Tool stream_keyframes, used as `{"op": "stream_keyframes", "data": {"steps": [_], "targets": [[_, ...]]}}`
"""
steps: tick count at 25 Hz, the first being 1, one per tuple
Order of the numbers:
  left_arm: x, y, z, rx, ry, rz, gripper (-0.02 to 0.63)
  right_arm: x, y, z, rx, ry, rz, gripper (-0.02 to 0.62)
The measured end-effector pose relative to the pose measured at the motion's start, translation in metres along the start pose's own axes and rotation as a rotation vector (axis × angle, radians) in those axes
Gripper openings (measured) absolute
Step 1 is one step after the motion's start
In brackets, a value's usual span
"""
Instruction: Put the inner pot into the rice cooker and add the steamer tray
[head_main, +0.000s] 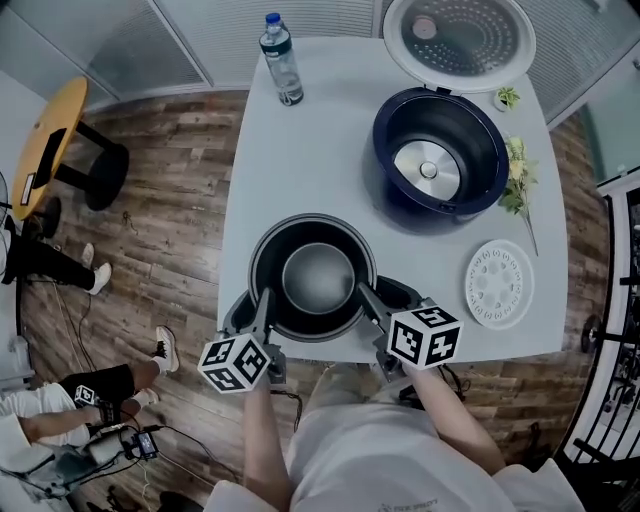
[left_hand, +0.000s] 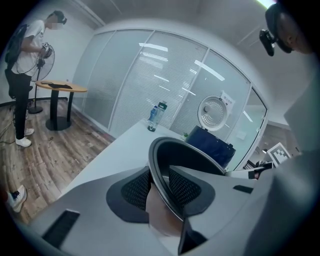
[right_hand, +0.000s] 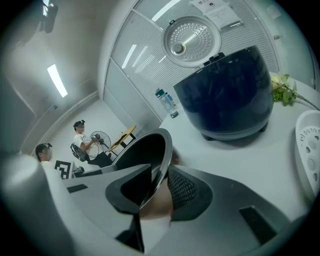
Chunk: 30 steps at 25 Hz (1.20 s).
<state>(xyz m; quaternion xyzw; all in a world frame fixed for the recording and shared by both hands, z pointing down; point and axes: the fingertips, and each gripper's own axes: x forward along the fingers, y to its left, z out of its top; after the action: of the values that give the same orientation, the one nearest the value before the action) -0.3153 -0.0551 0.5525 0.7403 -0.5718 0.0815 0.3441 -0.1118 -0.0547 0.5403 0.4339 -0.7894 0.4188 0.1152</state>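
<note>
The dark inner pot (head_main: 318, 278) stands on the white table (head_main: 300, 150) near its front edge. My left gripper (head_main: 262, 305) is shut on the pot's left rim and my right gripper (head_main: 372, 300) on its right rim. In the left gripper view the rim (left_hand: 165, 165) sits pinched between the mesh pads of that gripper (left_hand: 160, 187). The right gripper view shows the same grip by the right gripper (right_hand: 159, 187) on the rim (right_hand: 162, 150). The navy rice cooker (head_main: 440, 150) is open at the back right, lid (head_main: 458, 40) up. A white steamer tray (head_main: 498, 284) lies right of the pot.
A water bottle (head_main: 282, 62) stands at the table's far left corner. Small green plants (head_main: 518, 175) lie beside the cooker on the right. A round wooden side table (head_main: 45, 140) and seated people (head_main: 40, 420) are on the floor to the left.
</note>
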Motion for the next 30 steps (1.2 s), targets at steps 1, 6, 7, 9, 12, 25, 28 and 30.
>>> {"op": "stream_keyframes", "data": {"steps": [1, 6, 7, 9, 12, 25, 28, 30], "targets": [[0.000, 0.000, -0.002, -0.003, 0.002, 0.000, 0.118, -0.001, 0.000, -0.001, 0.005, 0.003, 0.003, 0.112], [-0.008, -0.002, -0.007, -0.035, -0.002, -0.011, 0.112, -0.010, 0.004, -0.003, 0.005, 0.000, -0.001, 0.104], [-0.011, -0.002, -0.006, -0.037, -0.005, -0.015, 0.112, -0.011, 0.007, -0.002, 0.003, -0.005, -0.001, 0.104], [-0.016, -0.003, -0.002, -0.039, -0.016, -0.022, 0.110, -0.015, 0.013, 0.000, -0.003, -0.020, 0.000, 0.103], [-0.022, -0.006, 0.010, -0.028, -0.040, -0.036, 0.109, -0.021, 0.021, 0.006, -0.009, -0.048, 0.002, 0.103], [-0.048, -0.023, 0.071, 0.045, -0.145, -0.101, 0.107, -0.044, 0.059, 0.046, -0.037, -0.181, 0.027, 0.100], [-0.051, -0.029, 0.081, 0.063, -0.167, -0.121, 0.107, -0.050, 0.064, 0.054, -0.040, -0.212, 0.027, 0.098], [-0.053, -0.035, 0.089, 0.074, -0.182, -0.137, 0.107, -0.056, 0.066, 0.060, -0.046, -0.235, 0.027, 0.098]]}}
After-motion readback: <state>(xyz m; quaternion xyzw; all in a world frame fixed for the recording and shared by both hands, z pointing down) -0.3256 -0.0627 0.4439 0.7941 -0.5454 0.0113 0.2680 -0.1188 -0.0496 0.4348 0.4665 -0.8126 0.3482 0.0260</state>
